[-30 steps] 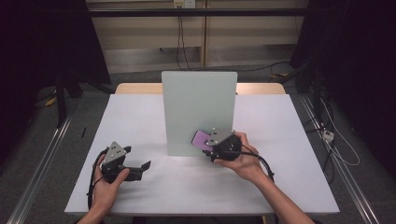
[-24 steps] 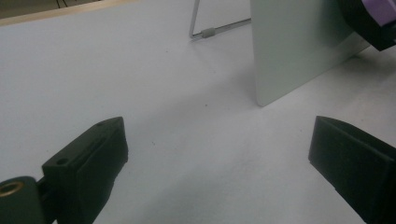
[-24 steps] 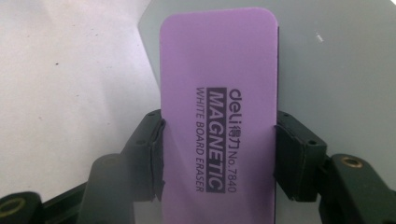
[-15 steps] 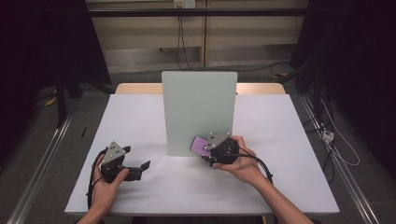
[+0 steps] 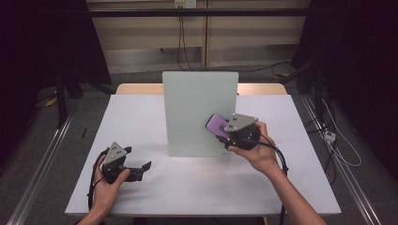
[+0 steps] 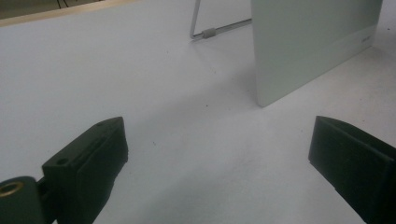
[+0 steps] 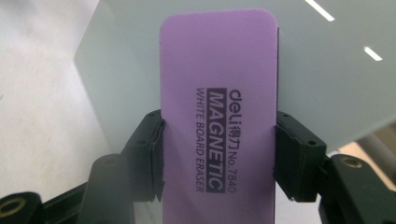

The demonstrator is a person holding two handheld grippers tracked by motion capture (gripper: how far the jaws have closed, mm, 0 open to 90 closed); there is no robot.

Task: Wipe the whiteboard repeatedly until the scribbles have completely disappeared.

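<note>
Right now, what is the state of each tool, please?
Left tool: open, holding nothing, low over the white table.
Right tool: closed on the purple eraser, by the upright board.

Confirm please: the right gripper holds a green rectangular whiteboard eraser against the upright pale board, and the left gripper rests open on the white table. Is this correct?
One detail is wrong: the rectangular whiteboard eraser is purple, not green, as the right gripper view shows. The right gripper does hold it at the upright pale board, and the left gripper rests open on the white table.

The purple eraser [image 7: 218, 116] runs off the right gripper view's bottom edge, and hides part of the whiteboard [image 7: 327, 70] behind it.
</note>
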